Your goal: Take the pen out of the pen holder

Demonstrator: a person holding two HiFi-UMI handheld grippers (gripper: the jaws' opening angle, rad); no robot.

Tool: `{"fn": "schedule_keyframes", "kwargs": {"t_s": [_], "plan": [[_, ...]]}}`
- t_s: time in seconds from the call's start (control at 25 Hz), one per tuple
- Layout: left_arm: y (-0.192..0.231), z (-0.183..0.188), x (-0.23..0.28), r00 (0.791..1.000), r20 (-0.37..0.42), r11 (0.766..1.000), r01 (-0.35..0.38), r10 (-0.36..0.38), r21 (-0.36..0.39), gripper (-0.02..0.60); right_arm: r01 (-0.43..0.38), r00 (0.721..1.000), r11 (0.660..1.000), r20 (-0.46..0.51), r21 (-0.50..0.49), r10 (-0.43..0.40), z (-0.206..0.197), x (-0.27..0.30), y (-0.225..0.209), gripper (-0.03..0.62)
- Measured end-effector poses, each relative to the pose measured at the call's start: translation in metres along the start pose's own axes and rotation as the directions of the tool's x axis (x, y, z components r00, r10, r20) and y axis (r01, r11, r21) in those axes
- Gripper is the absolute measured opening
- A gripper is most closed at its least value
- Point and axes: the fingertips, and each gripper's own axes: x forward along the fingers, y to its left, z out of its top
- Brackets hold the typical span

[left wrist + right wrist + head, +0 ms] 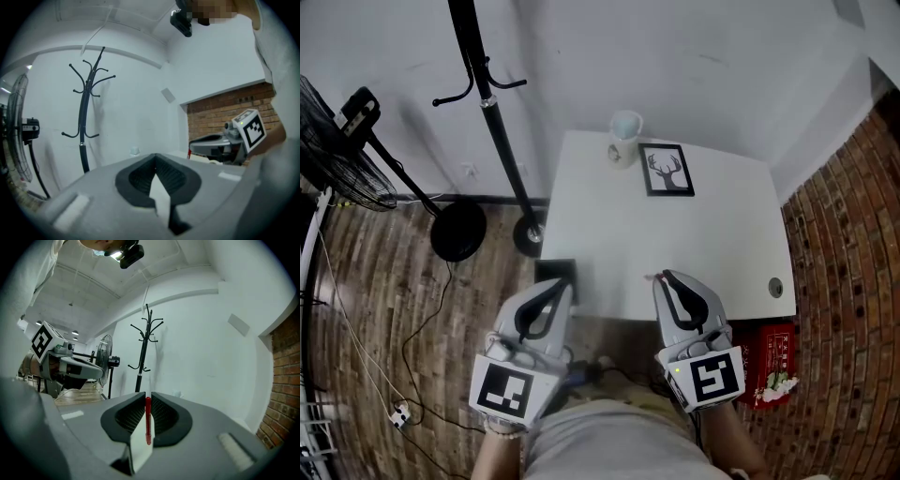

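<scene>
fan: cut off by left edge | pen: in head view almost wholly covered by right gripper | cup: contents too small to be told

No legible text (red box print too blurred)

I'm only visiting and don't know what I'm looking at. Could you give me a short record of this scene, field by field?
Setting: white table against a white wall, with a coat stand and a fan beside it
On table: pale pen holder at the far edge, next to a framed deer picture
Right hand-held gripper: jaws closed on a red pen, at the table's near edge
Left hand-held gripper: jaws together, nothing held
Task status: pen is out of the holder
</scene>
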Motion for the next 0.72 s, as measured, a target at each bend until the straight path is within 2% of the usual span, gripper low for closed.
{"fn": "schedule_keyframes", "kwargs": {"t_s": [0.72], "plan": [[0.0047, -0.0024, -0.0105, 1.000, -0.002, 1.000, -0.020, 0.020, -0.006, -0.006, -0.019, 1.000, 1.000, 0.008, -0.012, 0.019, 0.0052, 0.0041, 0.0102, 0.038]]}}
